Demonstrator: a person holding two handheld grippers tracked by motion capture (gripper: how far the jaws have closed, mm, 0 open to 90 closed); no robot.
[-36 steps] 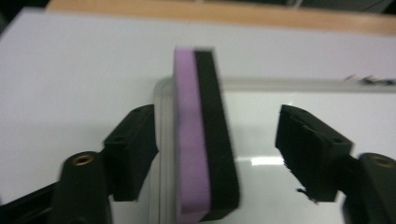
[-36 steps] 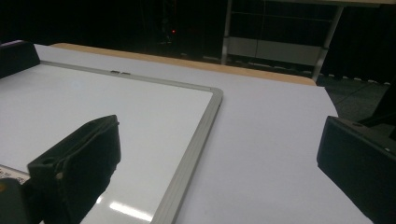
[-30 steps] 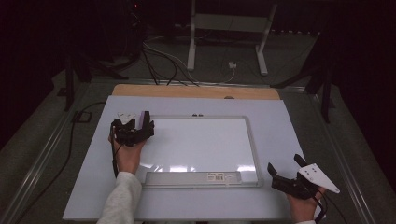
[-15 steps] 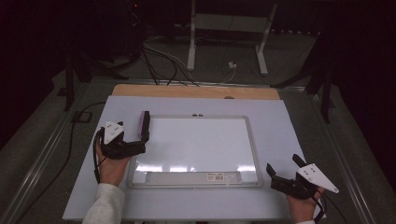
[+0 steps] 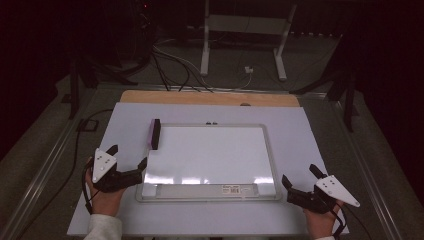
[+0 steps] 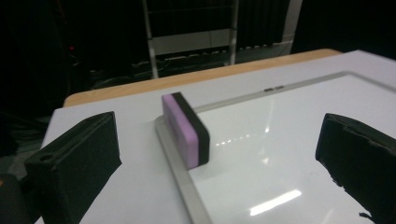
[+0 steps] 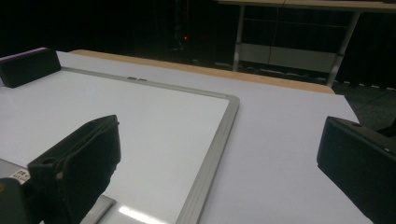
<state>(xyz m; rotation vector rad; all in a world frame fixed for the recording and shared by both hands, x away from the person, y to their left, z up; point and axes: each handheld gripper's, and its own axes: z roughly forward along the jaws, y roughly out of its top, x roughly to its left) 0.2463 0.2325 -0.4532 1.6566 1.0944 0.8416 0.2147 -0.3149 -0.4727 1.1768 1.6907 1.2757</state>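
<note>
High view: a whiteboard (image 5: 210, 160) is lying flat on a pale table cover (image 5: 300, 130), with its tray edge facing the person. An eraser (image 5: 155, 134), purple with a black face, is standing on its long edge at the board's far left frame, apart from both grippers.

Left gripper (image 5: 127, 161): it is sitting just off the board's near left corner with its jaws spread wide and nothing between them. Left gripper view: the eraser (image 6: 185, 129) is resting on the frame ahead, between the two jaws but beyond their tips.

Right gripper (image 5: 299, 177): it is sitting beside the board's near right corner, jaws likewise parted and empty. Right gripper view: the board's grey frame (image 7: 212, 154) is running between the jaws, and the eraser (image 7: 29, 66) is showing far off at the left.
</note>
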